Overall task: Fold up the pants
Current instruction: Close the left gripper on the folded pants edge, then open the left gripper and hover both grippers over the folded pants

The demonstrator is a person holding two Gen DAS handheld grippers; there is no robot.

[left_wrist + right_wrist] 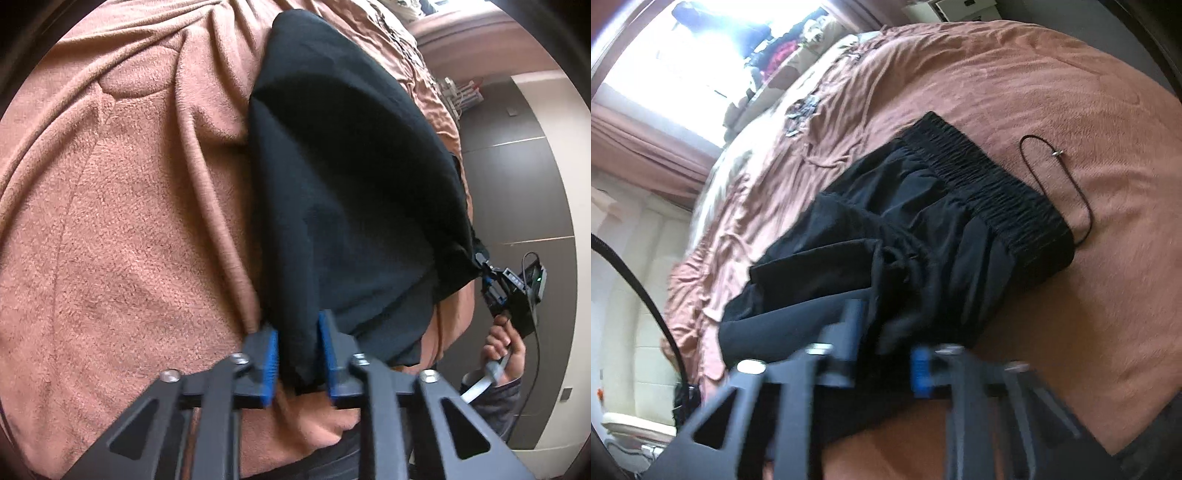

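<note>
Black pants (351,192) lie on a rust-brown blanket (129,221) on a bed. My left gripper (297,354) is shut on a fold of the pants' near edge between its blue pads (271,354). In the right wrist view the pants (905,229) are partly folded, with the elastic waistband (993,184) at the far right. My right gripper (886,350) is shut on the near end of the black fabric; this view is blurred. The right gripper also shows at the pants' far corner in the left wrist view (487,273), held by a hand (504,347).
A thin black cord (1067,177) lies looped on the blanket (1071,314) beside the waistband. Crumpled bedding and clutter lie toward the bright window (683,48). A dark wardrobe (517,184) stands past the bed edge. A black cable (639,295) crosses at the left.
</note>
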